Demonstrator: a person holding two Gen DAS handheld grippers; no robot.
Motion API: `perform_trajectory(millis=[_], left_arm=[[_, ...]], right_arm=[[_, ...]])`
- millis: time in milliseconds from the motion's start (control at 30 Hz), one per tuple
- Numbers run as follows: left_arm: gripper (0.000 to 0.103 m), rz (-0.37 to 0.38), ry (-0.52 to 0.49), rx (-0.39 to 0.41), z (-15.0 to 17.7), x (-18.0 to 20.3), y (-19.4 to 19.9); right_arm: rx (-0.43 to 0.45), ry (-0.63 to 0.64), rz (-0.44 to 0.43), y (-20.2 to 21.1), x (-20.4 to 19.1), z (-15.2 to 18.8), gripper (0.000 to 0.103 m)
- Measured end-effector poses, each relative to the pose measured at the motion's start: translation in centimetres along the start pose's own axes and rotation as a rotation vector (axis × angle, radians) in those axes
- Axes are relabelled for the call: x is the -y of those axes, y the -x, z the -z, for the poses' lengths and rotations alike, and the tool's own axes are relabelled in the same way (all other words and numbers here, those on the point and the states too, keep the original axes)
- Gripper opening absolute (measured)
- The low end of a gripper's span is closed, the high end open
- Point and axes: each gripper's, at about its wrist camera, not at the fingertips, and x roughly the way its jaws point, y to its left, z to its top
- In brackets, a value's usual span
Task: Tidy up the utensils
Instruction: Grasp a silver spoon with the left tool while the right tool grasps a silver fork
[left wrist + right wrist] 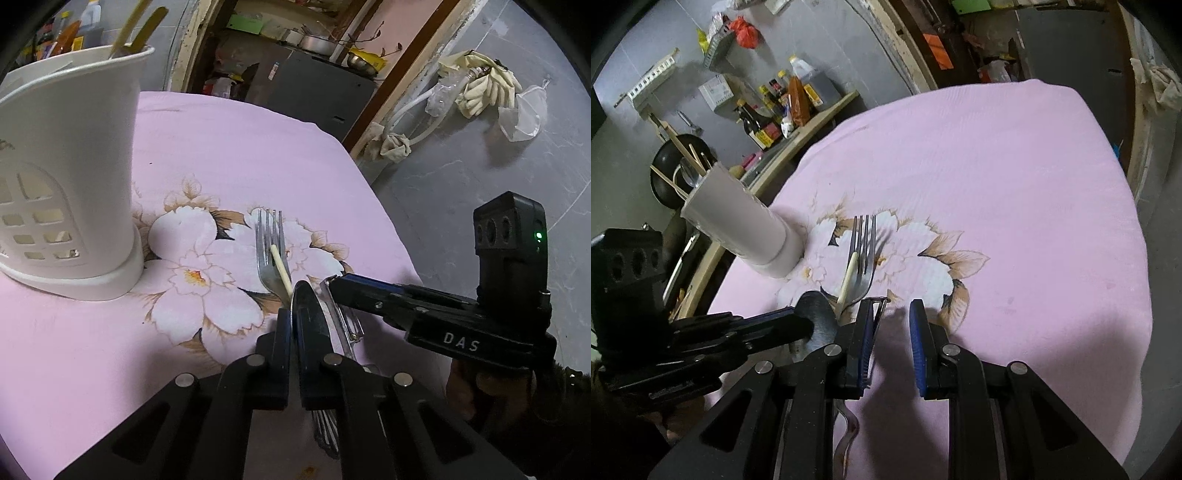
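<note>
Fork (270,254) with a pale chopstick (281,272) lies on the bench's (240,147) flowered pink cloth near its middle, right of the white utensil holder (70,166) — left tongs (293,325) are pressed together on a dark spoon (310,321), right tongs (892,332) are spread.

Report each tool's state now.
Left tool: shut on the black spoon.
Right tool: open, holding nothing; fork lies just ahead.
</note>
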Motion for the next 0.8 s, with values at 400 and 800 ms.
perform_trajectory(millis=[400, 800], left_arm=[[0.003, -0.013, 0.006, 0.002, 0.0, -1.0, 1.4], [0.001, 0.017, -0.043, 0.06, -0.6, -1.3, 5.3]], right_arm=[[-0.081, -0.022, 0.042, -0.7, -1.4, -0.8, 0.004], [0.09, -0.019, 0.227, 6.6, -5.7, 0.8, 0.002]])
